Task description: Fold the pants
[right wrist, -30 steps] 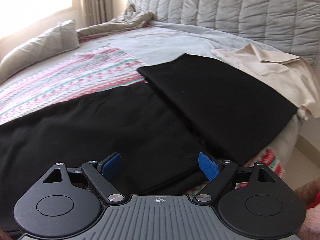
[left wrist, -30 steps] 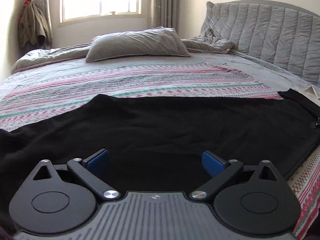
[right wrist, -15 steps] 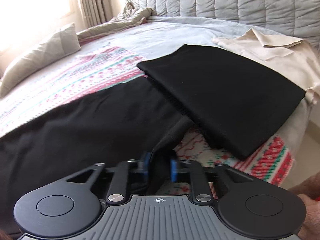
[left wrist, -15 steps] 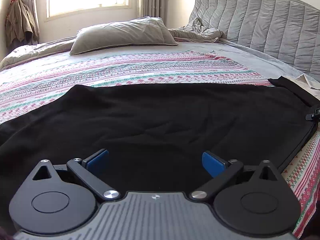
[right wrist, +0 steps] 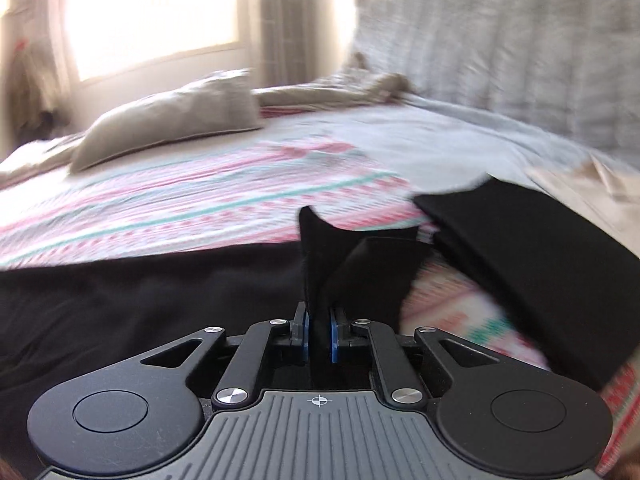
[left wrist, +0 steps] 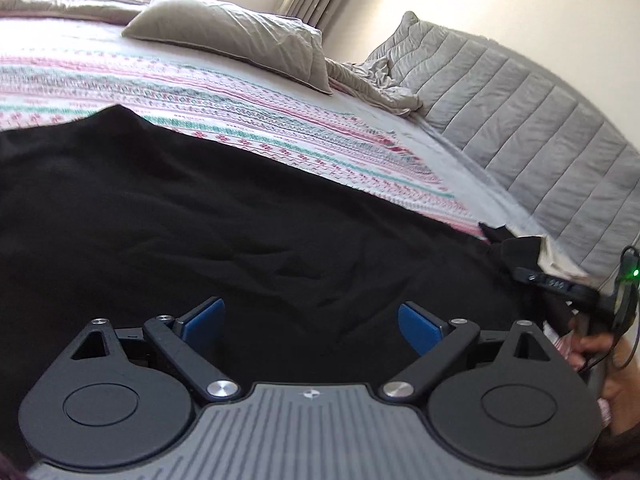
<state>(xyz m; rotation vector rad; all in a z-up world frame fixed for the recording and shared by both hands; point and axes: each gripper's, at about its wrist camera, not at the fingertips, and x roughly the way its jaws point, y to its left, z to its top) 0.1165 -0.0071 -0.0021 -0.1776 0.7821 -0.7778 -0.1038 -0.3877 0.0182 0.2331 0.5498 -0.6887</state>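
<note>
Right gripper [right wrist: 319,336] clamped on raised pants [left wrist: 240,220] edge. Left gripper [left wrist: 310,320] wide apart, empty, above pants on bed [left wrist: 280,128].

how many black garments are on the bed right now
2. The black pants lie spread across the near side of the bed, one edge pinched in the right gripper. A folded black garment lies to their right. More may be hidden.

Your left gripper [left wrist: 311,320]: jaws spread over flat black pants [left wrist: 240,232], patterned bedspread [left wrist: 240,120] beyond lies bare | your right gripper [right wrist: 318,334]: clamped pants edge stands up in front | right: folded black garment [right wrist: 540,256] blocks | far: pillow [left wrist: 232,36], headboard [left wrist: 540,128].
</note>
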